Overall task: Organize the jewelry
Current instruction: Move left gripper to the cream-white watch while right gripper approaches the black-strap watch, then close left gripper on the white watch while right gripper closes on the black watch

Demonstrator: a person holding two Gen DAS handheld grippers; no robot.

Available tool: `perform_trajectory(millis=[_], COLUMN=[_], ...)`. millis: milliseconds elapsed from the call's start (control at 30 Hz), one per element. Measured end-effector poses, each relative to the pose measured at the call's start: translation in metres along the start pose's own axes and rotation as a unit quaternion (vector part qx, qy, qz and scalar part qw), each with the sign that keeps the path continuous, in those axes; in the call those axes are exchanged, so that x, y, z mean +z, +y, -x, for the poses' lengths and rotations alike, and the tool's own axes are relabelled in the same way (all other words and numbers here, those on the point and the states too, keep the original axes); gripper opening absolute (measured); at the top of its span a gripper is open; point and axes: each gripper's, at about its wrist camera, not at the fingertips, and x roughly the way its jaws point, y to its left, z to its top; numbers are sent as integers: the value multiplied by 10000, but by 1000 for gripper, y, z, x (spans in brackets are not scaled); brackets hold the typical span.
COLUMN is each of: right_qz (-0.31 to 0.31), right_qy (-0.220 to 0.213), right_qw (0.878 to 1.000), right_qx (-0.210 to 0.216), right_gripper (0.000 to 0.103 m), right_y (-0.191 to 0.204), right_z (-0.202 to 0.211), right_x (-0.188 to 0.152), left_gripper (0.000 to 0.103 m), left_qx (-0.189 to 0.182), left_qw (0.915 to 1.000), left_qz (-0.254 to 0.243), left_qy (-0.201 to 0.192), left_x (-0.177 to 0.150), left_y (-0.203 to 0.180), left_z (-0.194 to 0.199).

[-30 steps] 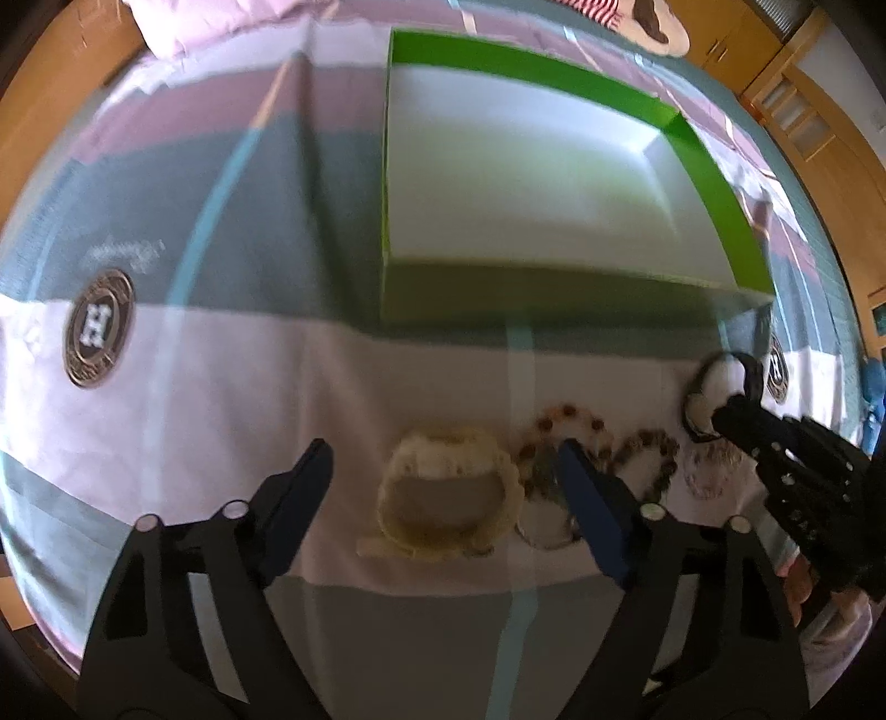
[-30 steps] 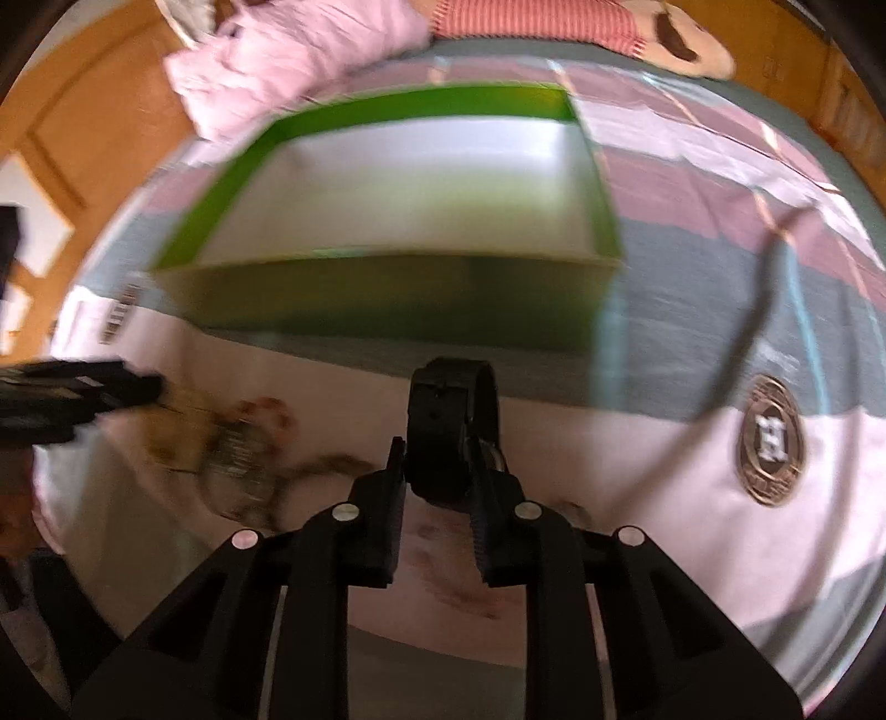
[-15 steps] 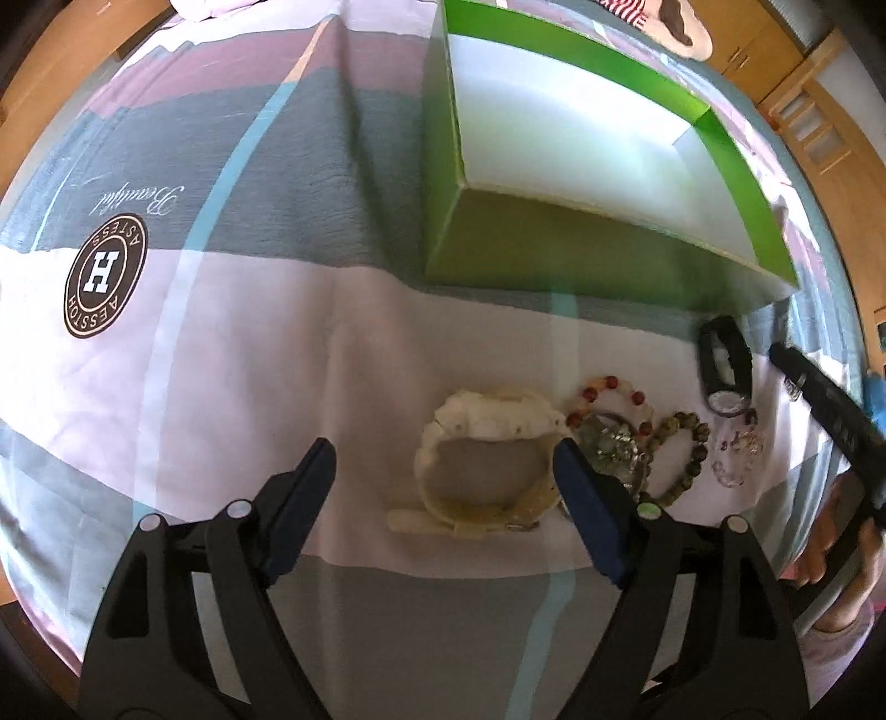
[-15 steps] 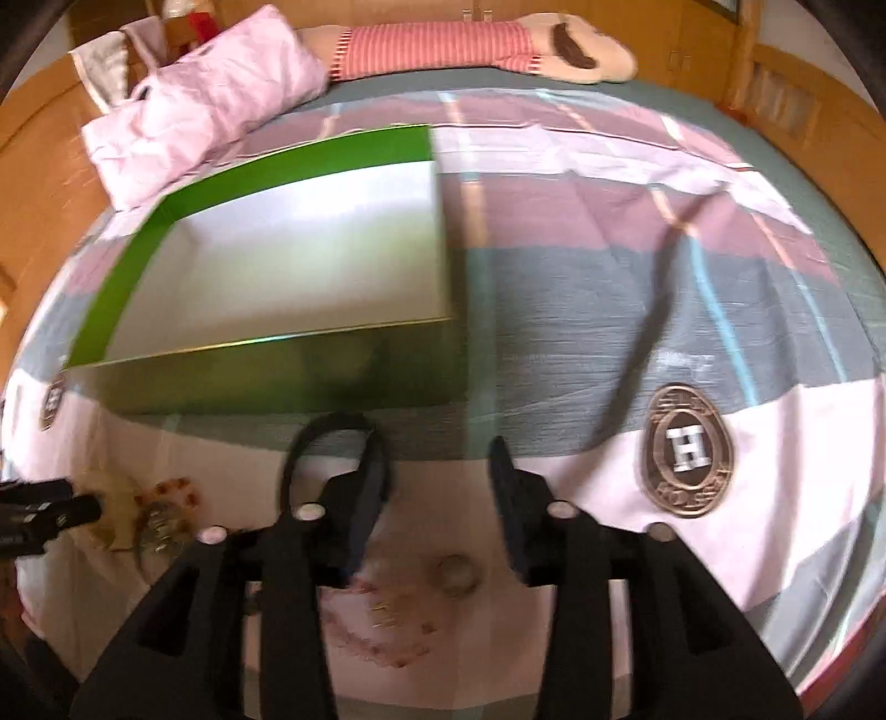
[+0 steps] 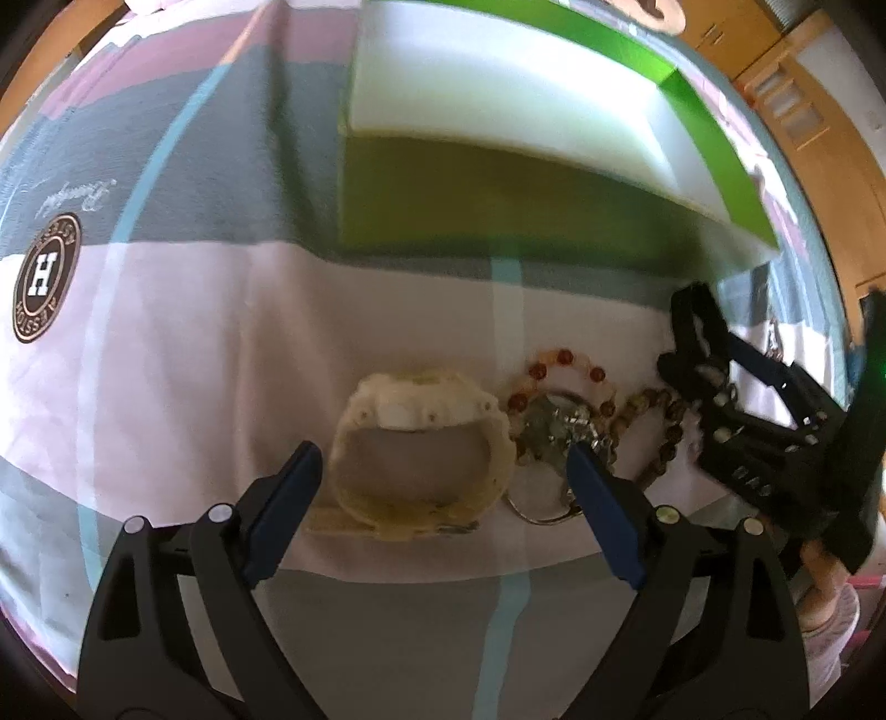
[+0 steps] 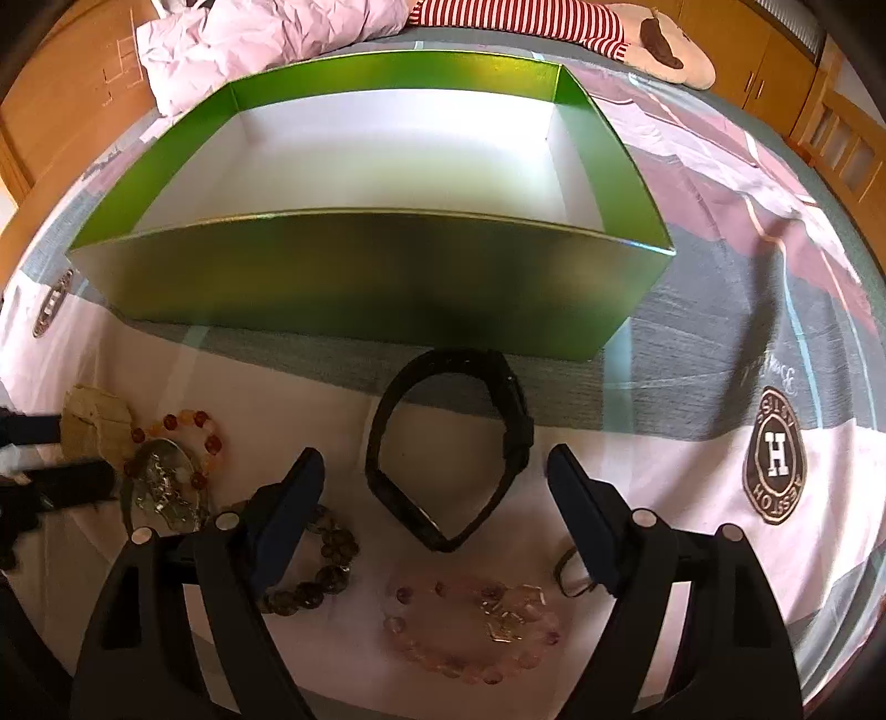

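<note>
Left wrist view: the left gripper (image 5: 443, 471) has its blue-padded fingers (image 5: 288, 493) spread wide with nothing between the pads, low over the bedspread (image 5: 194, 343).
Between the left fingers: a cream watch (image 5: 421, 443) lies flat on the pale stripe, its strap looped closed.
Beside the cream watch: a red and amber bead bracelet (image 5: 565, 371) rings a silvery charm piece (image 5: 554, 426); a brown bead bracelet (image 5: 659, 421) lies just to their right.
Right edge of that view: the right gripper (image 5: 714, 354) reaches in over the jewelry row.
Right wrist view: the right gripper (image 6: 437, 476) is also spread open, holding nothing.
Between the right fingers: a black watch (image 6: 448, 443) rests on the bedspread (image 6: 692, 465), its strap looped closed, apart from both pads.
Nearer the camera: a pink bead bracelet (image 6: 470, 631), a small ring (image 6: 570, 565) by the right-hand finger, and a brown bead bracelet (image 6: 315, 570) by the left-hand finger.
Beyond the jewelry: an open green box (image 6: 360, 277) with white inside, nothing in it, close behind the black watch.
Far background: a pink pillow (image 6: 266, 39) and a striped plush toy (image 6: 581, 22).
</note>
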Motion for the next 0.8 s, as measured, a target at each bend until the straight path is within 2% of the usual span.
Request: perform_trajectory(millis=[33, 67, 100, 200, 333, 433, 600, 667, 800], right_qz=[-28, -53, -100, -174, -223, -275, -296, -245, -206], right_qy=[9, -4, -6, -22, -97, -185, -188, -172, -142], right_qw=[10000, 10000, 9999, 9997, 9995, 9993, 9993, 9995, 9997], right_qx=[-4, 10, 84, 177, 193, 154, 142, 97, -4], right_gripper=[58, 54, 48, 41, 40, 40, 40, 40, 48], right_y=[-2, -6, -9, -11, -15, -16, -23, -19, -11], right_z=[0, 1, 2, 6, 11, 14, 19, 16, 10], right_x=[0, 0, -1, -4, -6, 5, 0, 2, 8], left_gripper=[91, 90, 84, 69, 67, 67, 67, 67, 68], left_qx=[40, 51, 44, -1, -203, -203, -97, -8, 18], left_qw=[10000, 10000, 10000, 9997, 9987, 9983, 9966, 9964, 9975], left_qz=[2, 9, 33, 221, 414, 432, 603, 669, 590], left_qy=[16, 3, -32, -141, -216, -329, -549, -511, -378], left_x=[0, 0, 1, 4, 3, 2, 4, 5, 6], left_y=[-1, -2, -2, 4, 18, 23, 35, 38, 31], left_z=[-2, -3, -2, 1, 6, 13, 23, 21, 12])
